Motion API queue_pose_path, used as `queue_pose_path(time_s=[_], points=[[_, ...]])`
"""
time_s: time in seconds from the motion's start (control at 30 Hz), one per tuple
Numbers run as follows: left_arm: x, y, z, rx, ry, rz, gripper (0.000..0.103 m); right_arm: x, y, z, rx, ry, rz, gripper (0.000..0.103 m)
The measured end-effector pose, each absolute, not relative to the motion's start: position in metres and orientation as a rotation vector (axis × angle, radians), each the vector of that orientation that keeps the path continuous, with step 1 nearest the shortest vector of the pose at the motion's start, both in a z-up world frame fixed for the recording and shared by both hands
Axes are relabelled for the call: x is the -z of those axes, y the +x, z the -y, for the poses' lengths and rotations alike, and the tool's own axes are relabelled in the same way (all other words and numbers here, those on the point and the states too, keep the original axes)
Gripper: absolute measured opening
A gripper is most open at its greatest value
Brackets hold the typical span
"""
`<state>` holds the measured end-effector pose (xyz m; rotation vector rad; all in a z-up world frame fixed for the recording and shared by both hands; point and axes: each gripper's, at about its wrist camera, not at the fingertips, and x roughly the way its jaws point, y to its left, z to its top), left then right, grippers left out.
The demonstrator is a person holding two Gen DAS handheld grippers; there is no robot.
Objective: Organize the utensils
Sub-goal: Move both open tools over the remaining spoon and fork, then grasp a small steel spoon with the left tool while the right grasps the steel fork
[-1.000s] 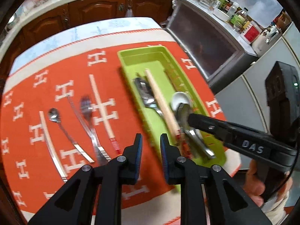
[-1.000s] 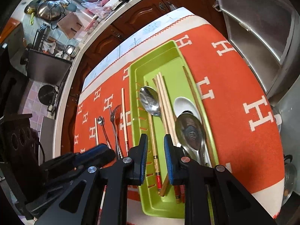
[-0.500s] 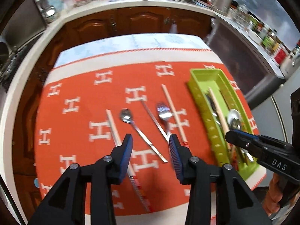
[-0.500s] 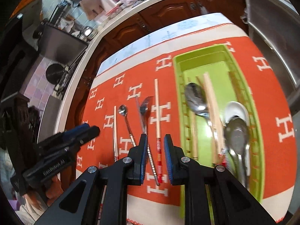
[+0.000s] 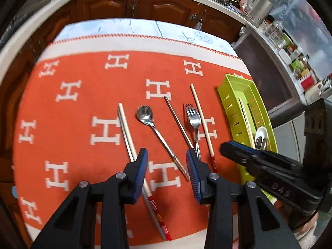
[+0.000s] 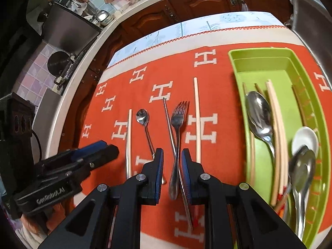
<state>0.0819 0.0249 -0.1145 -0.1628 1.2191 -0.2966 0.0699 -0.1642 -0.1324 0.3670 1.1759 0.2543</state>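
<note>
On the orange cloth [image 5: 83,87] lie a small steel spoon [image 5: 145,114], a steel fork [image 5: 194,116], a metal chopstick [image 5: 176,120] and pale chopsticks [image 5: 126,128] [image 5: 202,120]. My left gripper [image 5: 167,166] is open above the spoon's handle. My right gripper [image 6: 171,172] is open, its jaws on either side of the fork's handle [image 6: 176,145], not closed on it. The green tray [image 6: 261,62] at right holds spoons [image 6: 258,112], a white spoon [image 6: 305,139] and chopsticks [image 6: 276,124].
The green tray [image 5: 236,87] stands at the cloth's right edge. Wooden cabinets [image 5: 145,6] and a white counter run behind the table. A steel appliance [image 5: 267,66] stands to the right. The other gripper shows in each view, the right one [image 5: 259,161] and the left one [image 6: 68,166].
Both grippers moved left from over the tray to the loose utensils on the cloth. The left jaws opened wide. The right jaws now straddle the fork's handle.
</note>
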Motion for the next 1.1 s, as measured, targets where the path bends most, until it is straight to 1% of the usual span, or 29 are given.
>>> queue_pose_path(time_s=[0.3, 0.57, 0.6, 0.67, 0.73, 1.1], points=[[0.159, 0.11, -0.033, 0.302, -0.303, -1.296, 0.026, 0.166, 0.111, 0.148, -0.239, 0.327, -1.215, 0.018], [0.173, 0.124, -0.04, 0.293, -0.366, -1.298, 0.025, 0.188, 0.132, 0.134, -0.237, 0.302, -1.233, 0.018], [0.174, 0.125, -0.042, 0.292, -0.37, -1.298, 0.025, 0.189, 0.133, 0.134, -0.239, 0.298, -1.225, 0.013], [0.177, 0.13, -0.043, 0.288, -0.376, -1.293, 0.025, 0.19, 0.133, 0.131, -0.239, 0.279, -1.21, 0.011], [0.178, 0.133, -0.045, 0.287, -0.38, -1.286, 0.025, 0.188, 0.13, 0.128, -0.234, 0.239, -1.189, 0.006], [0.178, 0.139, -0.054, 0.273, -0.375, -1.227, 0.024, 0.173, 0.112, 0.115, -0.295, 0.186, -1.13, 0.004]])
